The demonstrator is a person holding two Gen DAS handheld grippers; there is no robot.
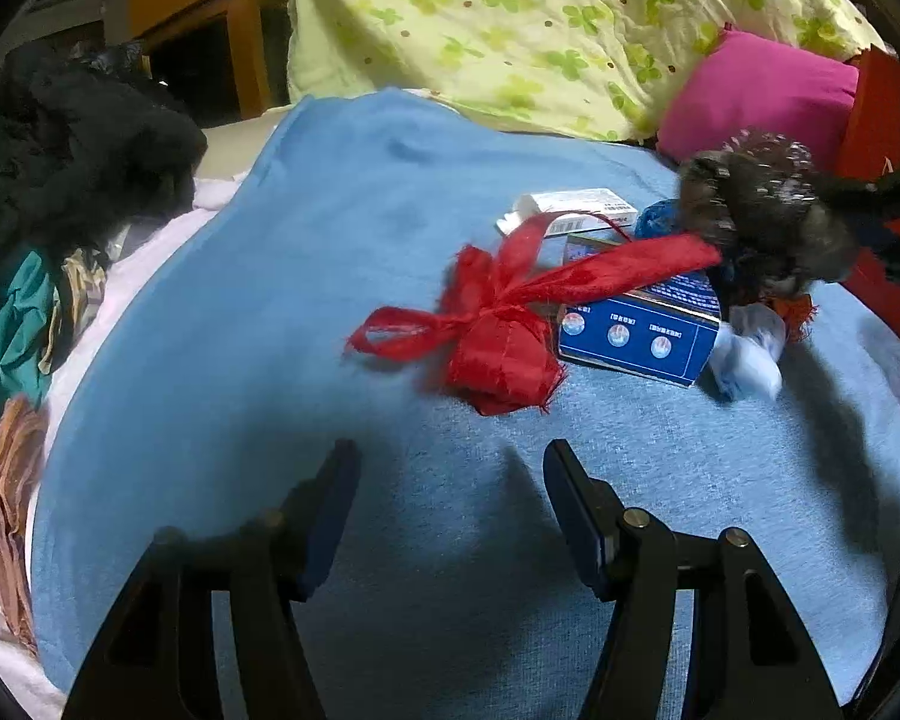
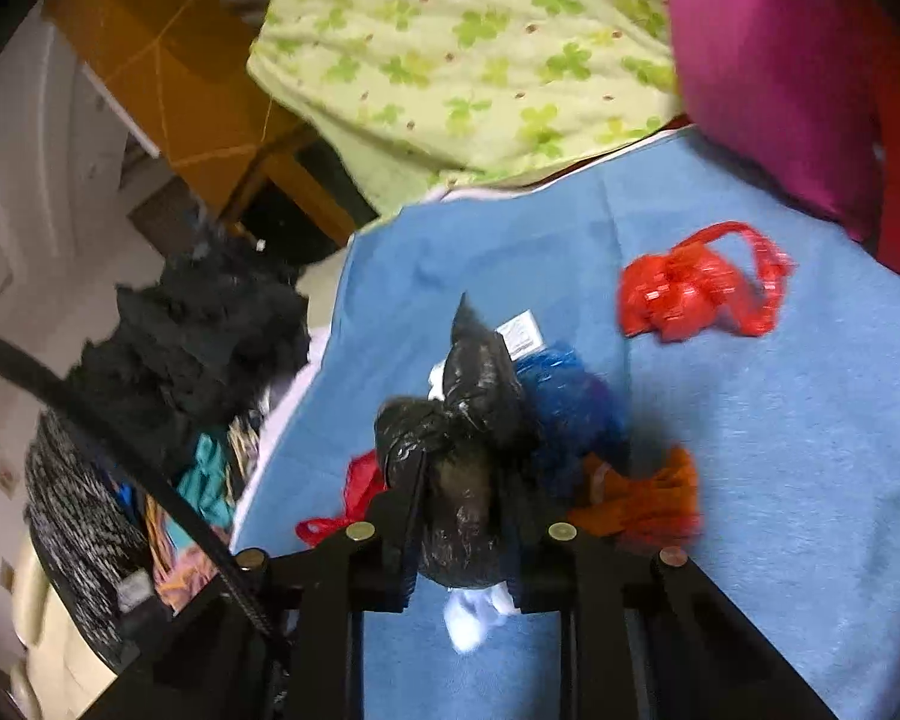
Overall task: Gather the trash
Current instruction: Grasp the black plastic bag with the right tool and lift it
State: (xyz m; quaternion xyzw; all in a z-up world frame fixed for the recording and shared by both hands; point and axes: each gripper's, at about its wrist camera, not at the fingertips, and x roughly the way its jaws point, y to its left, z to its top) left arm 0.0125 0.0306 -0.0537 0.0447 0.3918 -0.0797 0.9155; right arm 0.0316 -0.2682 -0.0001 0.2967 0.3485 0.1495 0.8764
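Trash lies on a blue blanket (image 1: 342, 228). My right gripper (image 2: 462, 474) is shut on a crumpled black plastic bag (image 2: 468, 432), which also shows blurred in the left wrist view as a black bag (image 1: 762, 222). Around it lie a blue plastic wad (image 2: 570, 414), an orange scrap (image 2: 642, 498), white tissue (image 2: 474, 618) and a red plastic bag (image 2: 690, 294). My left gripper (image 1: 450, 450) is open and holds nothing, just short of a red ribbon bundle (image 1: 498, 336). Beside the bundle are a blue carton (image 1: 636, 330), a white box (image 1: 576, 210) and crumpled white tissue (image 1: 747, 354).
A green clover quilt (image 1: 540, 30) and a magenta pillow (image 1: 762, 96) lie behind the blanket. Black clothing (image 1: 72, 168) and mixed garments (image 1: 12, 330) pile up off the left edge. Wooden furniture (image 1: 222, 12) stands beyond, and a red box (image 1: 882, 114) sits at the right.
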